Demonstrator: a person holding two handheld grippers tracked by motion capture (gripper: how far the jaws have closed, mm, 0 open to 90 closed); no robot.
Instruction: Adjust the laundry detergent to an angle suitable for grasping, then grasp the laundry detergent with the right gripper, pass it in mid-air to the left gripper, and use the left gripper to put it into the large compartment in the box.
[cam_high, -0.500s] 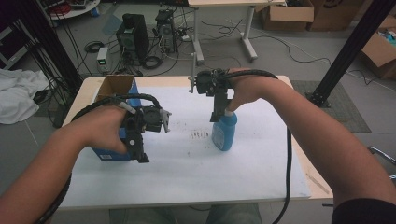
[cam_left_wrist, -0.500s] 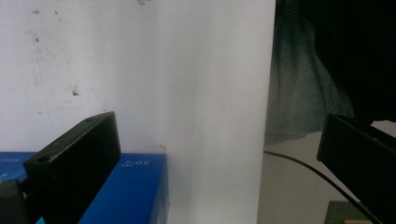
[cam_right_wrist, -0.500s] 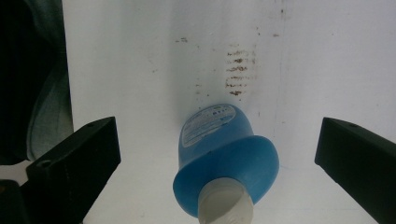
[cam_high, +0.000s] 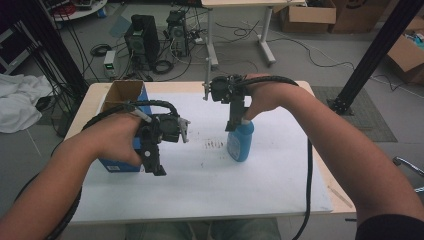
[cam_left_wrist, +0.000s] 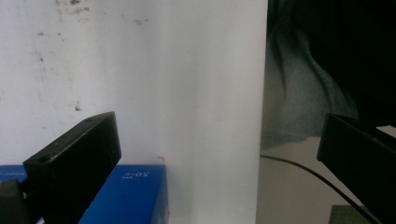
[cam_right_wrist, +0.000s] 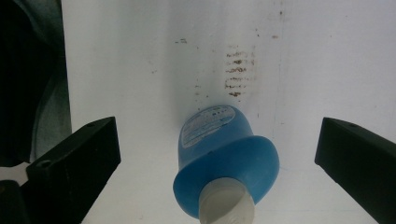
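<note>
A blue bottle (cam_high: 240, 143) with a white cap (cam_right_wrist: 227, 203) stands upright on the white table (cam_high: 210, 185), right of centre. My right gripper (cam_high: 234, 119) hangs just above it, pointing down. In the right gripper view this gripper (cam_right_wrist: 217, 154) is open wide, with the bottle (cam_right_wrist: 223, 144) below and between its jaws, untouched. A blue box (cam_high: 117, 163) with an open cardboard top sits at the table's left. My left gripper (cam_high: 154, 163) points down beside the box's right side. In the left gripper view it (cam_left_wrist: 217, 154) is open and holds nothing, the box's corner (cam_left_wrist: 128, 196) being by its left jaw.
Brown smudges (cam_high: 215, 145) mark the table left of the bottle. The table's near edge (cam_left_wrist: 260, 140) runs close to the left gripper, with a cable and dark fabric beyond it. Computer towers (cam_high: 142, 37), desk legs, cardboard boxes and a black post (cam_high: 372, 55) stand on the floor behind.
</note>
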